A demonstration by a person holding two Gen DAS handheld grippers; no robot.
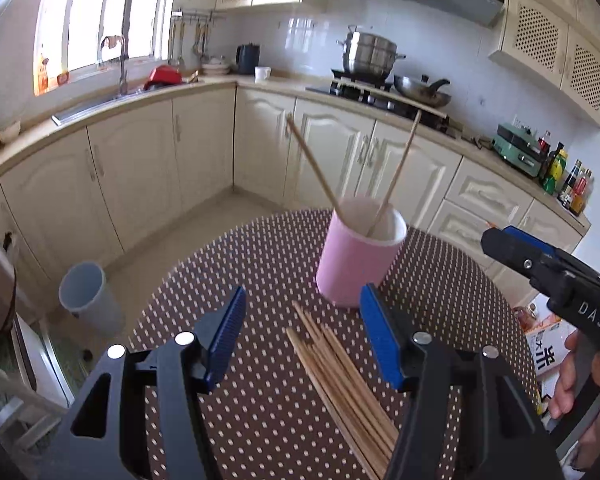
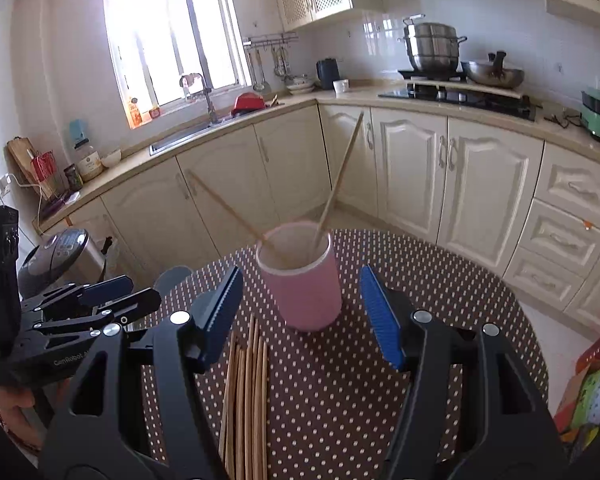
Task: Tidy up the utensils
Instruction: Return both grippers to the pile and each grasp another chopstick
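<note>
A pink cup [image 1: 358,258] stands upright on the round dotted table [image 1: 260,420] and holds two wooden chopsticks [image 1: 314,166] that lean apart. A pile of several loose chopsticks [image 1: 342,384] lies flat on the table in front of the cup. My left gripper [image 1: 302,336] is open and empty, hovering over the pile. In the right wrist view the cup [image 2: 302,288] sits straight ahead and the pile [image 2: 246,396] lies at lower left. My right gripper [image 2: 300,316] is open and empty, just short of the cup. It also shows in the left wrist view [image 1: 548,268] at the right edge.
A grey bin [image 1: 88,296] stands on the floor left of the table. A rice cooker [image 2: 56,256] sits at the left. Printed packages [image 2: 592,388] lie at the table's right edge. Kitchen cabinets, sink and stove with pots [image 2: 432,46] line the far walls.
</note>
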